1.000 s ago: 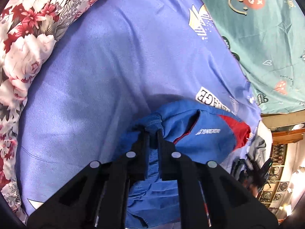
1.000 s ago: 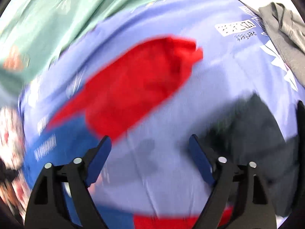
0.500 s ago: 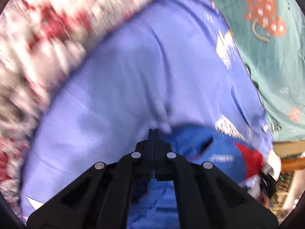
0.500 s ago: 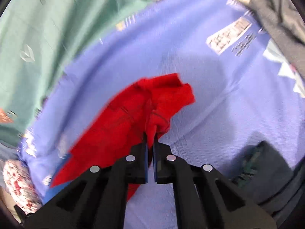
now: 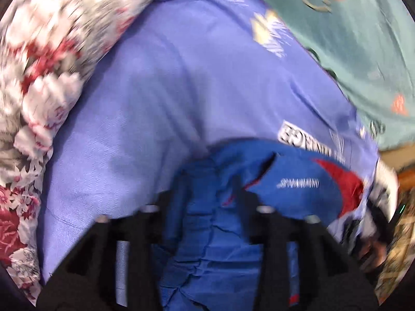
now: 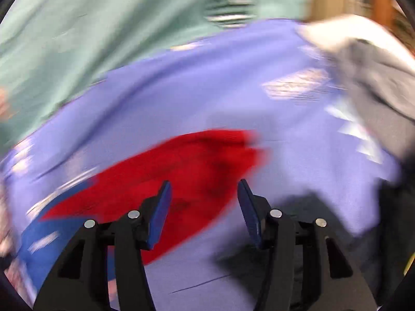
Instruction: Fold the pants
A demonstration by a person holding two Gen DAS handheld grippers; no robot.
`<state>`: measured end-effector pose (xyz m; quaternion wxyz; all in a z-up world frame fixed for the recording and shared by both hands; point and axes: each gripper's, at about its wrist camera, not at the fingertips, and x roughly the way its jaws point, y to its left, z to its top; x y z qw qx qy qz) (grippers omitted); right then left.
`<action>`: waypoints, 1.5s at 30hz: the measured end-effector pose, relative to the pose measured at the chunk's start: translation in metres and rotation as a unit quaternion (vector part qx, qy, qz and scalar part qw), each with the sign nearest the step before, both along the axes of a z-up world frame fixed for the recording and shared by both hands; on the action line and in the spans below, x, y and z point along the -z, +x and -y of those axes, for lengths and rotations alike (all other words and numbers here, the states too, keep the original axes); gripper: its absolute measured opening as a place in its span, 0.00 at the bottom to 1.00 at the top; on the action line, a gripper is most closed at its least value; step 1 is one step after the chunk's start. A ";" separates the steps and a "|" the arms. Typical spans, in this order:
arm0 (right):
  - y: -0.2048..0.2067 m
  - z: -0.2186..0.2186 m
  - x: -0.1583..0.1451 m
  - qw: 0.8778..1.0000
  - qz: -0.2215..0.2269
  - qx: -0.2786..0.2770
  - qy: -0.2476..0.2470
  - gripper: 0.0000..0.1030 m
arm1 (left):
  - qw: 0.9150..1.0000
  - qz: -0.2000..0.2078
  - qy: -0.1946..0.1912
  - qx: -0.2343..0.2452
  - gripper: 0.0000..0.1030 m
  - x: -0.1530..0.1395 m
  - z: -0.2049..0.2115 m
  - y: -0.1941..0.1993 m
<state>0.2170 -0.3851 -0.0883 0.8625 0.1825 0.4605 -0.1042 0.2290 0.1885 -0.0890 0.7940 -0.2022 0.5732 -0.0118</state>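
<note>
The blue and red pants (image 5: 259,194) lie on the lavender-blue sheet (image 5: 168,103). In the left wrist view my left gripper (image 5: 207,189) is open, its fingers spread over the blue waistband part, which lies between and under them. In the right wrist view the red leg end (image 6: 186,176) lies on the sheet (image 6: 207,90) just beyond my right gripper (image 6: 205,189), which is open with nothing between its blue pads. Both views are blurred by motion.
A floral quilt (image 5: 39,77) lies along the left. A teal patterned cover (image 5: 363,51) lies beyond the sheet, also in the right wrist view (image 6: 103,26). Grey clothing (image 6: 376,77) and dark clothing (image 6: 324,220) lie at the right.
Both grippers were shut on the pants half a second ago and have now opened. The red leg end lies on the sheet, released.
</note>
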 end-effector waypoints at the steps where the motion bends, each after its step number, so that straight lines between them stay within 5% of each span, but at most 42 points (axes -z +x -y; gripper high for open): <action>1: 0.006 -0.015 0.003 0.999 -0.003 -0.043 0.030 0.52 | 1.000 0.007 0.011 0.024 0.45 -0.002 0.013 -0.001; 6: 0.033 -0.079 0.026 0.979 -0.037 -0.165 0.114 0.45 | 0.993 0.004 0.070 0.098 0.48 0.009 0.059 0.000; 10: 0.061 -0.098 0.041 0.978 -0.056 -0.186 0.079 0.45 | 0.989 -0.032 0.119 0.079 0.35 0.037 0.057 0.011; 14: 0.093 -0.096 0.050 0.984 -0.069 -0.160 0.028 0.44 | 0.989 -0.037 0.132 0.053 0.37 0.046 0.051 0.022; 18: 0.114 -0.063 0.046 0.993 -0.044 -0.107 0.009 0.20 | 0.985 -0.042 0.159 0.056 0.37 0.049 0.054 0.031; 20: 0.115 -0.049 0.038 0.996 -0.043 -0.072 0.000 0.22 | 0.986 -0.043 0.156 0.049 0.37 0.044 0.052 0.030; 24: 0.090 -0.026 0.018 0.993 -0.022 -0.105 0.051 0.40 | 0.984 -0.017 0.169 0.050 0.57 0.028 0.050 0.019; 27: 0.072 -0.001 0.028 0.990 -0.058 -0.127 0.022 0.44 | 0.980 -0.021 0.187 0.058 0.60 0.032 0.046 0.013; 29: 0.062 0.034 0.043 0.992 -0.088 -0.083 -0.016 0.44 | 0.980 -0.032 0.191 0.053 0.64 0.042 0.039 0.011; 30: 0.055 0.058 0.050 0.994 -0.096 -0.042 -0.027 0.38 | 0.983 -0.034 0.177 0.040 0.64 0.043 0.032 0.012; 31: 0.050 0.071 0.051 0.996 -0.087 -0.021 -0.006 0.20 | 0.984 -0.037 0.169 0.032 0.64 0.042 0.030 0.012; 33: 0.035 0.087 0.042 0.997 -0.061 0.031 0.037 0.19 | 0.987 -0.038 0.157 0.015 0.61 0.034 0.026 0.011; 36: 0.009 0.050 0.013 0.998 -0.021 -0.044 0.035 0.27 | 0.986 -0.008 0.166 0.026 0.64 0.011 0.033 -0.002; 39: -0.023 0.012 0.010 0.987 -0.040 -0.130 0.089 0.52 | 0.987 0.004 0.155 0.038 0.69 -0.002 0.036 -0.023; 43: -0.079 -0.029 0.022 0.971 -0.096 -0.213 0.051 0.56 | 0.987 -0.011 0.154 0.042 0.70 0.004 0.042 -0.054; 45: -0.108 -0.027 0.034 0.966 -0.124 -0.207 0.090 0.56 | 0.989 -0.030 0.141 0.031 0.70 0.014 0.035 -0.076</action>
